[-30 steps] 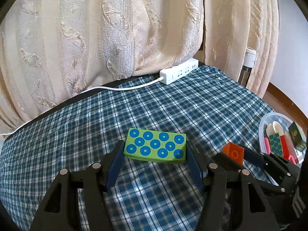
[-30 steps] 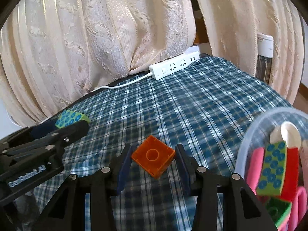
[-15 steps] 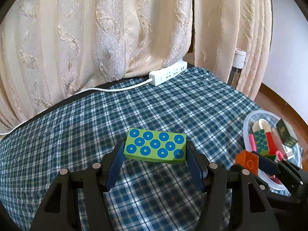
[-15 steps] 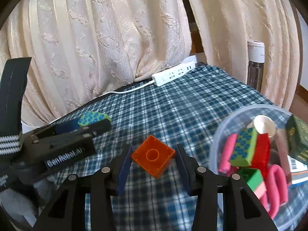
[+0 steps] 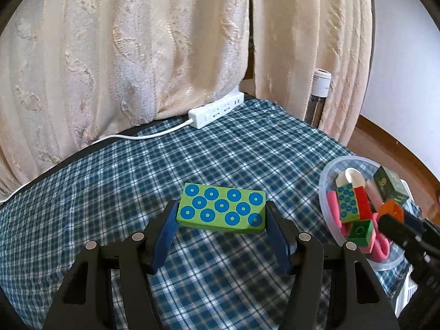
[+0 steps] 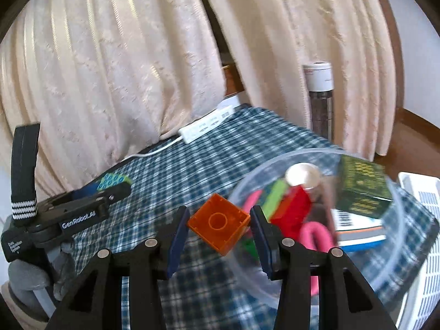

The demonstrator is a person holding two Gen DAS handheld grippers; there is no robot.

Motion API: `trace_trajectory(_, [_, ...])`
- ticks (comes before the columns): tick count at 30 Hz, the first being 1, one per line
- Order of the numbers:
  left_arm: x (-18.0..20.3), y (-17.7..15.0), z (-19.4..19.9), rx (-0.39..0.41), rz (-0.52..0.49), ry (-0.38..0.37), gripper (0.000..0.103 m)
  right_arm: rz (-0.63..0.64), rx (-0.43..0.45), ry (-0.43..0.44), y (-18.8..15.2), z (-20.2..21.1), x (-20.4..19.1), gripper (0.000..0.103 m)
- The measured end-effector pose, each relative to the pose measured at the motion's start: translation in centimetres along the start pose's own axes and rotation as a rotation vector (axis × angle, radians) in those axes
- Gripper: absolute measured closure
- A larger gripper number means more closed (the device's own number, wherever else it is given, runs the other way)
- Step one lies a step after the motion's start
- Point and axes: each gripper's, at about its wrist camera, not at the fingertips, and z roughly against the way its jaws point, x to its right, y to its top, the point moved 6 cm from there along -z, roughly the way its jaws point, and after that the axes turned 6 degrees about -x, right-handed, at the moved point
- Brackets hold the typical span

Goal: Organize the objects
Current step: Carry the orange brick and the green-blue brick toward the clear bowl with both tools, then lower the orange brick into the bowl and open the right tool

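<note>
My left gripper [image 5: 221,221] is shut on a green block with blue dots [image 5: 221,211] and holds it above the blue checked cloth [image 5: 192,159]. My right gripper [image 6: 220,227] is shut on an orange brick [image 6: 219,227], held at the near rim of a clear plastic bowl [image 6: 407,264]. The bowl holds a red block, pink pieces, a dotted green block, a green brick and a dark green box [image 6: 363,189]. In the left wrist view the bowl [image 5: 327,173] is at the right, with the orange brick [image 5: 390,211] over it. The left gripper shows at the left of the right wrist view [image 6: 110,184].
A white power strip [image 5: 217,111] with its cable lies at the cloth's far edge, under cream curtains [image 5: 137,41]. A white-capped cylinder [image 6: 320,101] stands beyond the table. A white slatted basket [image 6: 423,220] sits right of the bowl.
Both grippers have moved right toward the bowl, each keeping its block. The orange brick went from over the cloth to the bowl's rim and has tilted.
</note>
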Motion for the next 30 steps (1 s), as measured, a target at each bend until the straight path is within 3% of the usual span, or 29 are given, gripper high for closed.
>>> trace_trajectory(11, [2.6, -0.2, 0.3, -0.005, -0.037, -0.029, 0.04, -0.067, 0.017, -0.07, -0.4, 1.5, 4.6, 0.055])
trace_trajectory(30, [5.5, -0.8, 0.1, -0.03, -0.075, -0.052, 0.04, -0.085, -0.051, -0.12, -2.8, 0.3, 7.3, 0.055])
